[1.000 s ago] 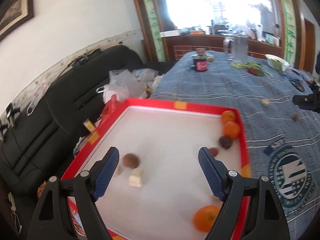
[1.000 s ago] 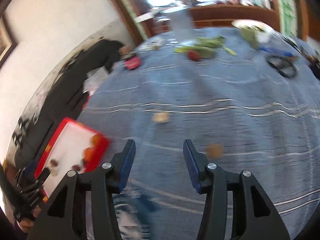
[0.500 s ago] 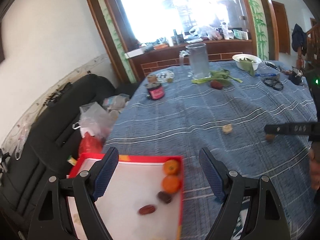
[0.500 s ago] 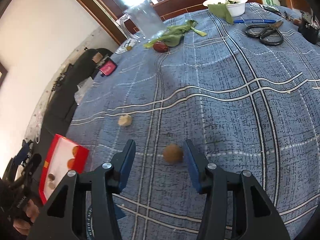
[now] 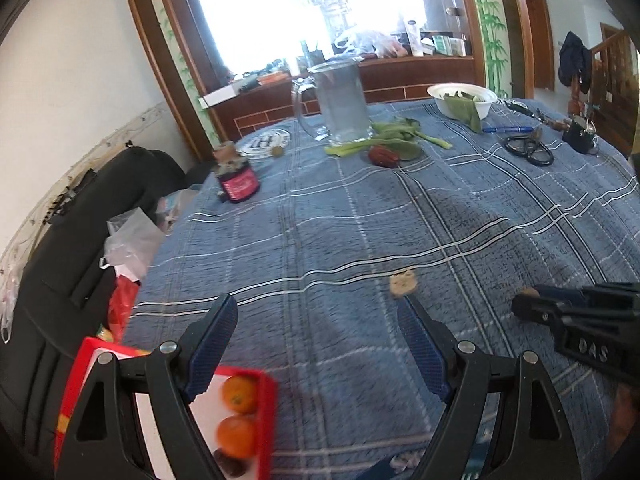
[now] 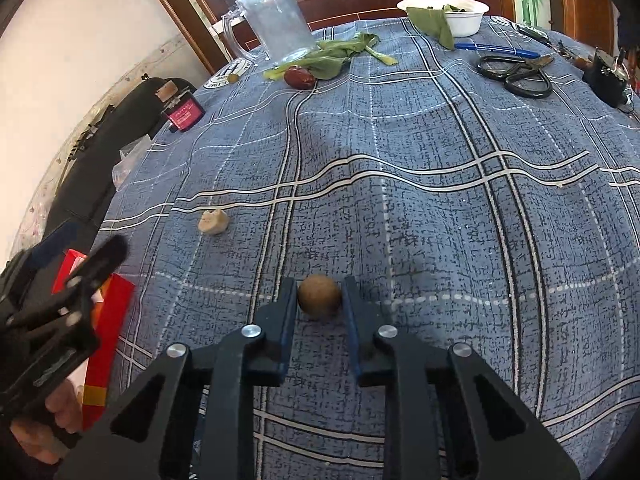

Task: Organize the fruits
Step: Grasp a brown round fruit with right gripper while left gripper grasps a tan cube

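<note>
Pinching a brown fruit (image 6: 319,295), the right hand-held gripper (image 6: 319,300) touches both sides.

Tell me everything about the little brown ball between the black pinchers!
The brown ball is a small round fruit with a dull, rough, tan-brown skin, whole and unpeeled. It sits on the blue plaid tablecloth, right between the blue-padded fingers of the right gripper. The fingers press against both its sides. It is still on the cloth, not lifted.

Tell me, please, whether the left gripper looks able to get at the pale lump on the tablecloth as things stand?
Probably yes: the left gripper is open, and the pale lump lies just ahead on bare tablecloth.
</note>
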The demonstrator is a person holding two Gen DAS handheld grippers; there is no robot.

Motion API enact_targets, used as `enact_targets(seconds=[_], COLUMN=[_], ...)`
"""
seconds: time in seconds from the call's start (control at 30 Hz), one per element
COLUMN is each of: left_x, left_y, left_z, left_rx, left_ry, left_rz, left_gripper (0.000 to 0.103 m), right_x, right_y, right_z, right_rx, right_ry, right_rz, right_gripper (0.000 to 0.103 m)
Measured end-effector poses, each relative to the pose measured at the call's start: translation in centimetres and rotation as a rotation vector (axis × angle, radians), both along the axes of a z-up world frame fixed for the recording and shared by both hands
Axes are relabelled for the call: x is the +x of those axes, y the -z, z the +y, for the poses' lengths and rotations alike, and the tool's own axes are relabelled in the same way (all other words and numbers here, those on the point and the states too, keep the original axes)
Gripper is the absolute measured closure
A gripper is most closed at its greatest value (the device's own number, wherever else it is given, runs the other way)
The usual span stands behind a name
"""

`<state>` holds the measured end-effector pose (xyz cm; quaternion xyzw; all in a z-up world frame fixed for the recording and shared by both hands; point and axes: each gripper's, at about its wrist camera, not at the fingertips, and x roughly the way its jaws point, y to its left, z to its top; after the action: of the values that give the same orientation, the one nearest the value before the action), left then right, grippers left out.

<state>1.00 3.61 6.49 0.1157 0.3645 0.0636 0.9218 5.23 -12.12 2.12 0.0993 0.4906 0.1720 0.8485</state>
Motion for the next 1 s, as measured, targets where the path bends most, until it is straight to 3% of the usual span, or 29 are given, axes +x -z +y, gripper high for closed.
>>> enact_targets(seconds=[0.5, 0.63, 0.77, 0.83, 0.93, 1.0], left_x=[4.7, 5.8, 6.0, 6.0, 5.9, 5.7], left_y=[3.6, 4.7, 4.8, 4.8, 4.7, 4.7], left_z=[-2.2, -2.1, -1.6, -1.6, -2.3, -2.7], left_rx=[-0.057, -0.101, -0.161, -0.204, -0.193, -0.186], left_ry=[0.013, 0.002, -0.008, 0.010, 0.039, 0.051], left_rz=[0.108, 0.160, 0.154, 0.160, 0.163, 0.162], left_gripper=[0.022, 0.040, 0.045, 0.062, 0.077, 0.082], right_x=[0.3, 0.3, 0.3, 0.3, 0.3, 0.3], right_y=[0.0, 0.0, 0.0, 0.0, 0.1, 0.1], right_z=[-1.5, -1.5, -1.5, -1.5, -1.5, -1.6], right_rx=[0.023, 0.024, 0.024, 0.024, 0.026, 0.026], right_ry=[0.054, 0.055, 0.056, 0.057, 0.058, 0.059], right_rz=[0.045, 0.045, 0.045, 0.045, 0.046, 0.046], right_gripper=[0.079, 0.079, 0.079, 0.079, 0.079, 0.079])
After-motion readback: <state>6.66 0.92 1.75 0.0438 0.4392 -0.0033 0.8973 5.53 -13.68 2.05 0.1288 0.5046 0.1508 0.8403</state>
